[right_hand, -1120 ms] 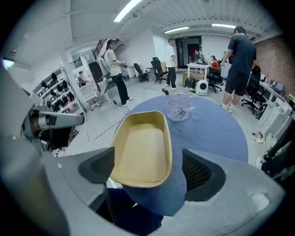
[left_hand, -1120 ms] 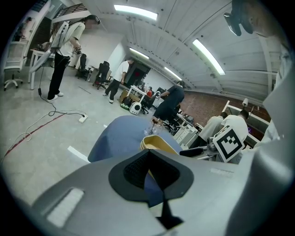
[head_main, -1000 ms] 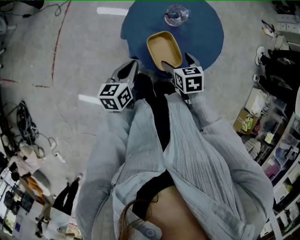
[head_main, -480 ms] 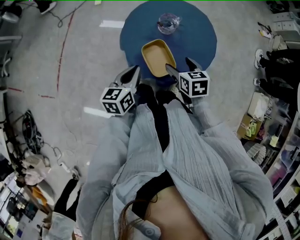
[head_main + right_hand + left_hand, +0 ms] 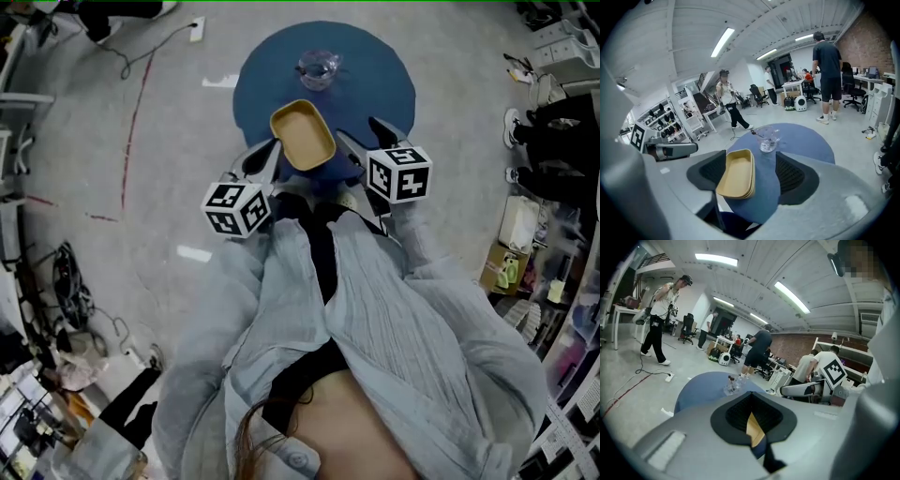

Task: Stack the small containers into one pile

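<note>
Yellow container [image 5: 302, 136] at upper centre of the head view, over the near edge of the round blue table [image 5: 380, 75] and apparently off its surface. The left gripper [image 5: 751, 420] is clamped on the container's left rim, which shows as a thin yellow sliver between its pads. The right gripper [image 5: 751, 177] stands with its jaws apart. They have just been closing, and the container lies against the left pad only, clear of the right one. Risks: a hold on one thin rim may let the container tip or slip, and a right jaw that closes off-centre could knock it loose or toward the glass [image 5: 319, 67] behind. Count: one table, one glass, two grippers. The container shows a doubled rim, probably two nested, though the number is not certain.
</note>
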`<action>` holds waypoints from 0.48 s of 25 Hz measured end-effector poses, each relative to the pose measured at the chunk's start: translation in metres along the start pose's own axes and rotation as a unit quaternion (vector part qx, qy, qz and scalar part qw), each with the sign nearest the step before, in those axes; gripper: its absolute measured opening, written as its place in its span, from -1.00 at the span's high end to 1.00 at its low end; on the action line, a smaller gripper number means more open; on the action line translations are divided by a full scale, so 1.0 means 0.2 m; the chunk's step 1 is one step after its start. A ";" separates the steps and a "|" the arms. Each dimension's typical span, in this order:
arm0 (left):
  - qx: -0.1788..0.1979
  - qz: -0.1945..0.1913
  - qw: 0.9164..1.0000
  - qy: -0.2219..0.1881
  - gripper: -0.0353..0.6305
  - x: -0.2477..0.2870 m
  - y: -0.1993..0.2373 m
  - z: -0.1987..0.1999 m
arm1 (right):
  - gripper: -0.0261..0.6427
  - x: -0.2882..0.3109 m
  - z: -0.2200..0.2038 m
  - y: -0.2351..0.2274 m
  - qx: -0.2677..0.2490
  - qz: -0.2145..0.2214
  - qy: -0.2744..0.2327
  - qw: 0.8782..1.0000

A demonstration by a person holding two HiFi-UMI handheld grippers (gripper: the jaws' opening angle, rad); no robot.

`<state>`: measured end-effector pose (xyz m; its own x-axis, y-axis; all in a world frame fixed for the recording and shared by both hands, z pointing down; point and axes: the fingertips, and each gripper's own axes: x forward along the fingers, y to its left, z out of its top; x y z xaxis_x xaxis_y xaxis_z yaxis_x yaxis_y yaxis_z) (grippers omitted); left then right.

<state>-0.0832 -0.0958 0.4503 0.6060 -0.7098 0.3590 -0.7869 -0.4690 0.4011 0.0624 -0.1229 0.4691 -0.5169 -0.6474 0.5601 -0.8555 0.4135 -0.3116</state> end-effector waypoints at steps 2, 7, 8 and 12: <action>0.003 -0.004 1.000 -0.006 0.86 0.01 -0.03 0.02 | -0.04 -0.04 0.05 0.00 -0.008 0.008 -0.017 1.000; 0.015 -0.009 0.999 -0.028 0.86 0.03 -0.13 0.09 | 0.11 -0.15 0.16 -0.02 -0.031 0.016 -0.060 0.998; 0.017 -0.009 0.999 -0.034 0.86 0.03 -0.14 0.10 | 0.14 -0.17 0.18 -0.02 -0.037 0.018 -0.070 0.997; 0.025 -0.010 0.998 -0.053 0.86 0.04 -0.21 0.16 | 0.28 -0.26 0.25 -0.04 -0.056 0.018 -0.101 0.993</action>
<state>-0.0493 -0.0988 0.4107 0.6074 -0.7510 0.2591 -0.7816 -0.5067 0.3638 0.0939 -0.1252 0.4043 -0.5521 -0.7416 0.3810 -0.8337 0.4996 -0.2353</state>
